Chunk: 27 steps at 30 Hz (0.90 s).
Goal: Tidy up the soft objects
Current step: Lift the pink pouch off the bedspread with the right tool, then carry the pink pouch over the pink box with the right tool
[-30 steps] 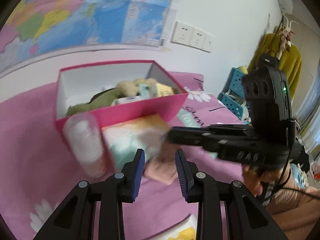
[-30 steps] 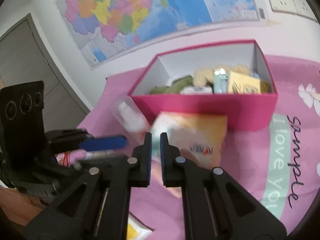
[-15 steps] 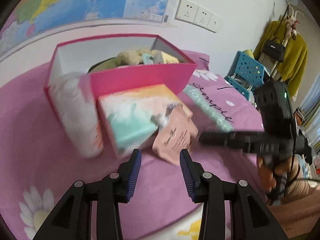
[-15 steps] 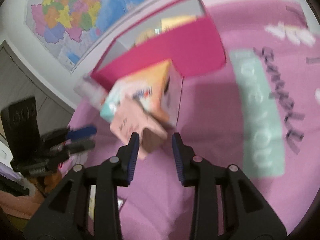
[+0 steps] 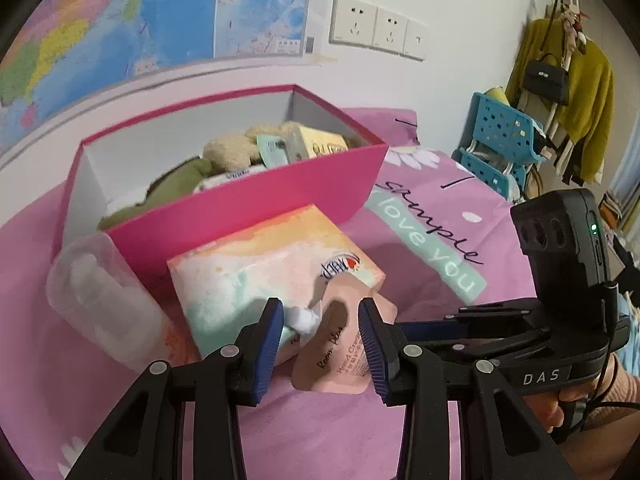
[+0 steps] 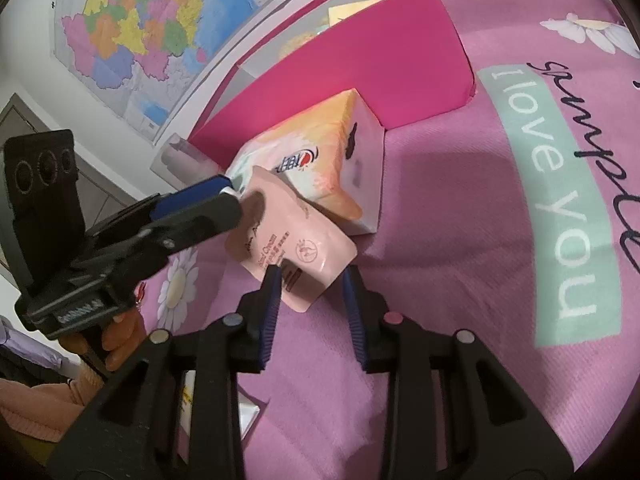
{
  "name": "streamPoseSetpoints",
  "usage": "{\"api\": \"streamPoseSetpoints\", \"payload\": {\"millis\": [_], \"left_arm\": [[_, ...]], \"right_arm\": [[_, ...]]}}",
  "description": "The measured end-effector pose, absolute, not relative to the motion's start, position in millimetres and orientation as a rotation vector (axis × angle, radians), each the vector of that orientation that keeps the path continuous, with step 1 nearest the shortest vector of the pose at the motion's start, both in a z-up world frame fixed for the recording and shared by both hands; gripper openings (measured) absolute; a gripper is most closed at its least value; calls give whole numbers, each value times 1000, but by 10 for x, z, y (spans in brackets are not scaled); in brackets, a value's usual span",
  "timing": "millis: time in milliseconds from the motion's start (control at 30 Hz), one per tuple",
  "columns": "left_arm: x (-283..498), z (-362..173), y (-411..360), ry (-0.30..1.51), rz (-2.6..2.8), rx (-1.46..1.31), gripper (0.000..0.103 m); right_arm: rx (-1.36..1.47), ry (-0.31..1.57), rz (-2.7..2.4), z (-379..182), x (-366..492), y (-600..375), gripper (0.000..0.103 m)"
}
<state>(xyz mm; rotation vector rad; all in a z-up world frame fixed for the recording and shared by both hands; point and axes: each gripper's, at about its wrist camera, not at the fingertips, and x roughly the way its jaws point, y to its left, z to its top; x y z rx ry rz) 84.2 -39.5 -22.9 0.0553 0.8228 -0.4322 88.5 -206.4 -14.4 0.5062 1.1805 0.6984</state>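
Note:
A pink hand-cream pouch [image 5: 340, 354] [image 6: 292, 248] leans on a pastel tissue pack [image 5: 260, 276] [image 6: 320, 168] in front of the pink box [image 5: 248, 200] [image 6: 360, 76]. The box holds plush toys [image 5: 188, 172] and small packs. My left gripper [image 5: 320, 336] is open, its jaws either side of the pouch's top end. My right gripper [image 6: 310, 292] is open, its jaws either side of the pouch's lower corner. The left gripper also shows in the right wrist view, its blue fingers [image 6: 192, 196] at the pouch's far end.
A clear plastic pack of white items [image 5: 100, 304] lies left of the tissue pack against the box. All sits on a pink bedsheet [image 6: 460, 280]. A blue chair [image 5: 500, 140] and hung clothes [image 5: 576, 80] stand at the right. A map [image 5: 120, 20] covers the wall.
Both grippers have closed in on the pink pouch from opposite ends. The right gripper, shut a second ago, has opened and dropped low; the left has opened wider.

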Motion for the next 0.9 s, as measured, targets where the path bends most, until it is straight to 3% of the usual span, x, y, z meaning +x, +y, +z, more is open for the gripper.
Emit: {"api": "streamPoseSetpoints", "payload": {"millis": [300, 900], "left_arm": [[793, -244, -373, 824, -420, 40, 38], [613, -340, -265, 878, -401, -92, 38]], "right_arm": [[490, 1172, 693, -118, 901, -2056, 26], [406, 1120, 691, 131, 840, -2051, 25]]}}
